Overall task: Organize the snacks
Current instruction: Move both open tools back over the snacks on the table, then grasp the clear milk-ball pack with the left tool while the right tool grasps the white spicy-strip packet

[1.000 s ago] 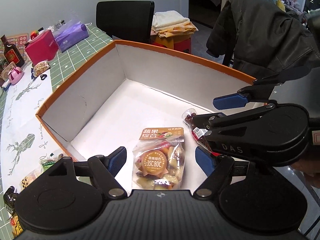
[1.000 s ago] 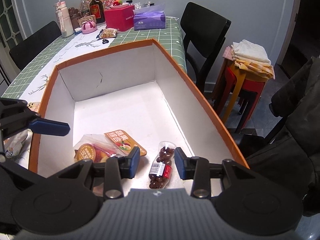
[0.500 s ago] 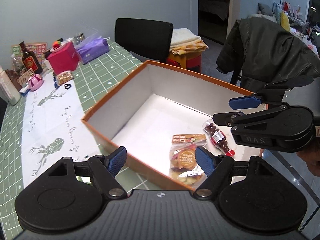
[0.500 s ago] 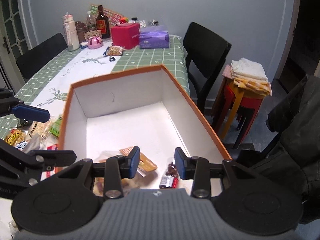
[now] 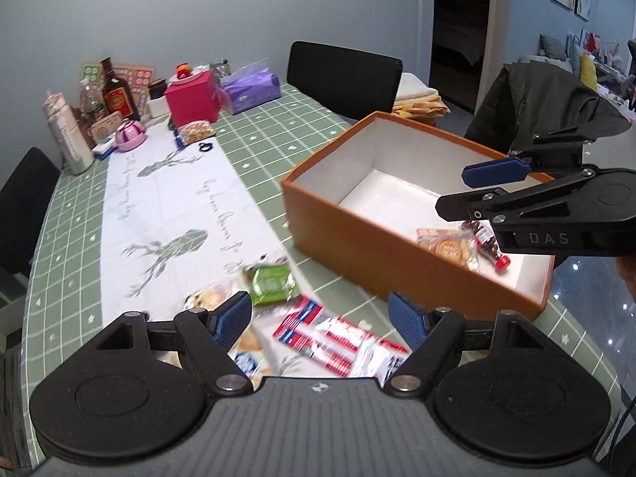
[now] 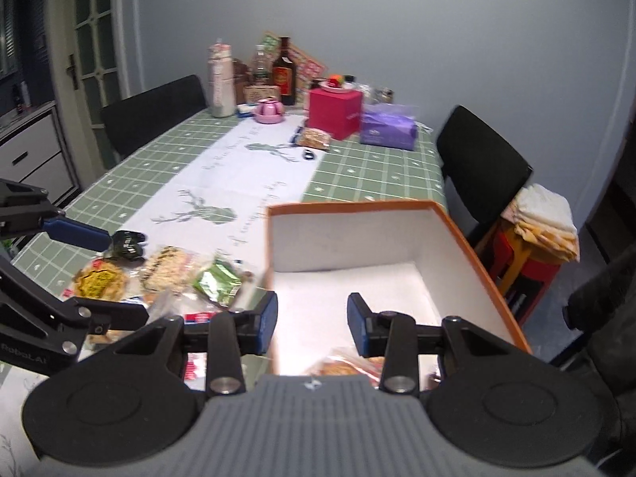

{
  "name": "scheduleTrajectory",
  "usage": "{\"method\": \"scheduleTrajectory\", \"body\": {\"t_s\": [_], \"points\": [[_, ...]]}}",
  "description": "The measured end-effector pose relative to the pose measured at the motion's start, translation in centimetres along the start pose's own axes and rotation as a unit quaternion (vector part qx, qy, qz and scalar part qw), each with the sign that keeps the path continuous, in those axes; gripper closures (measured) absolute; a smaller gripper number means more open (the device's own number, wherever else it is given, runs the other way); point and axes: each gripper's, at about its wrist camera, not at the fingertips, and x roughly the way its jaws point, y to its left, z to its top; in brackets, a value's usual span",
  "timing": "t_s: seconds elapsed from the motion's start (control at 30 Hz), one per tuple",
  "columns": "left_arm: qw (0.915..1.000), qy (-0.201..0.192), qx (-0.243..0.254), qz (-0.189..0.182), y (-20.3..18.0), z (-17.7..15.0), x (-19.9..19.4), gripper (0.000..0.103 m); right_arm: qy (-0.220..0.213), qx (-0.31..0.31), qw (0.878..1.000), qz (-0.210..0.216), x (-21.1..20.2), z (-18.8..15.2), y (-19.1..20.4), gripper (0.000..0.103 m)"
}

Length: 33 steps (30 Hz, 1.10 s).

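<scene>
Both grippers are up over the tabletop (image 5: pixel 278 151) with nothing in them: the left gripper (image 5: pixel 320 320) has its fingers spread wide and opening further above the loose snack packets (image 5: pixel 338 338), the right gripper (image 6: pixel 312 324) has a narrow gap, holding nothing. The orange box (image 5: pixel 338 230) already has a fruit chip bag (image 5: pixel 447 244) and a little bottle (image 5: pixel 491 244) inside, side by side.

Red-striped packets (image 5: pixel 338 336) motion-blurred, print unreadable; snack bag (image 6: pixel 346 365) in the orange box (image 6: pixel 469 246) mostly hidden behind the right gripper (image 6: pixel 312 324) body; far bottle (image 6: pixel 283 73) labels too small to read.
</scene>
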Motion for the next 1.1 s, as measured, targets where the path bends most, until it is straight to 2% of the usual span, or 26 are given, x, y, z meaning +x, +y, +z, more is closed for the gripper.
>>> {"method": "scheduleTrajectory", "body": {"t_s": [0.1, 0.23, 0.33, 0.53, 0.67, 0.8, 0.9, 1.1], "points": [[0.9999, 0.008, -0.009, 0.005, 1.4, -2.8, -0.3, 0.010, 0.010, -0.028, 0.999, 0.024, 0.7, -0.7, 3.0, 0.063], [0.9997, 0.010, -0.021, -0.010, 2.7, -6.2, -0.5, 0.010, 0.036, -0.067, 0.996, 0.044, 2.0, -2.1, 6.0, 0.063], [0.9996, 0.020, -0.020, -0.011, 3.1, -8.3, -0.4, 0.010, 0.053, -0.083, 0.994, 0.054, 2.8, -3.5, 7.1, 0.063], [0.9980, 0.034, -0.049, -0.021, 3.8, -11.1, -0.3, 0.010, 0.102, -0.109, 0.987, 0.064, 4.5, -6.6, 8.5, 0.060], [0.9977, 0.048, -0.040, -0.027, 2.8, -12.1, 0.2, 0.010, 0.123, -0.125, 0.982, 0.066, 5.5, -7.5, 9.4, 0.055], [0.9976, 0.057, -0.011, -0.038, 0.7, -12.9, 0.8, 0.010, 0.128, -0.130, 0.981, 0.064, 6.0, -7.7, 9.8, 0.042], [0.9964, 0.066, 0.007, -0.053, -0.8, -13.8, 1.3, 0.010, 0.138, -0.127, 0.980, 0.064, 6.3, -8.0, 9.5, 0.039], [0.9923, 0.087, -0.007, -0.088, -2.3, -15.3, 2.5, 0.010, 0.162, -0.121, 0.977, 0.063, 7.3, -9.0, 9.1, 0.035]]}}
